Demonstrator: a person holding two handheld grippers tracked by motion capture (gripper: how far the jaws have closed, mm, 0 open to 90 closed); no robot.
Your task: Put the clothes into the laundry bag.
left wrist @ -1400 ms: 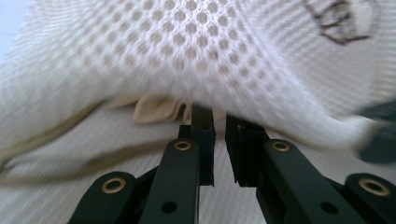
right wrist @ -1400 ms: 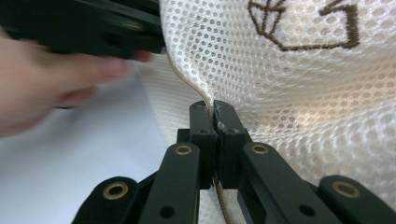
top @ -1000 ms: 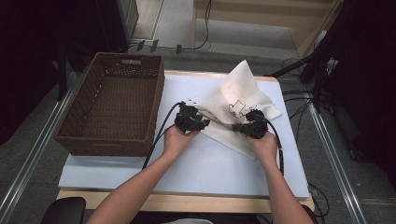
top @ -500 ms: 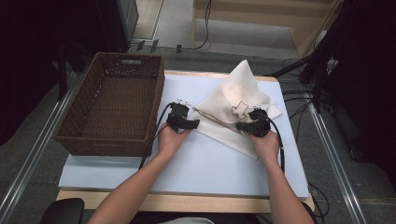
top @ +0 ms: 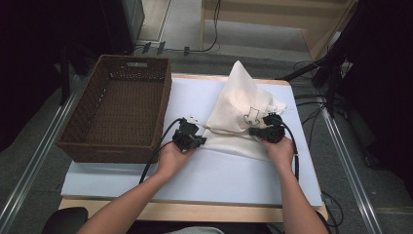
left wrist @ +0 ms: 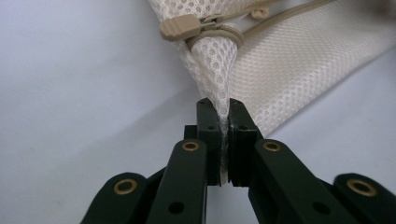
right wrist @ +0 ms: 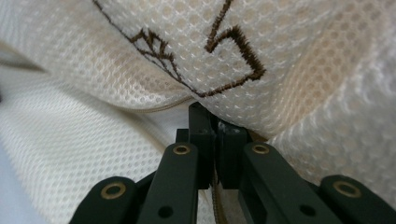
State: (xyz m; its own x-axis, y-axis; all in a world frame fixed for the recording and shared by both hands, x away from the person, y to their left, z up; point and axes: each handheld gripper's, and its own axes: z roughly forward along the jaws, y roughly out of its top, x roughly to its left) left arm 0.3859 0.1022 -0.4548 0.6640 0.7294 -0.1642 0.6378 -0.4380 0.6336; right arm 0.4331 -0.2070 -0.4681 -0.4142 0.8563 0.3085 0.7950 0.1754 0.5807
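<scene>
Both grippers have drawn apart since the earlier frames, the left one sliding toward the basket and stretching the bag's near edge between them. Left gripper [left wrist: 223,140] has its jaws pinched tight on a corner of the mesh bag [top: 241,109], just below the beige zipper pull [left wrist: 184,28]. Right gripper [right wrist: 215,140] is clamped on a fold of the same mesh, under the brown stitched design [right wrist: 219,60]. That bag lies on the white table [top: 146,175], right of the wicker basket [top: 119,114]. Its fabric looks light, soft and floppy; I judge corners and the zipper seam the surest holds. Hands sit low, forearms reaching in from the near edge, converging slightly.
</scene>
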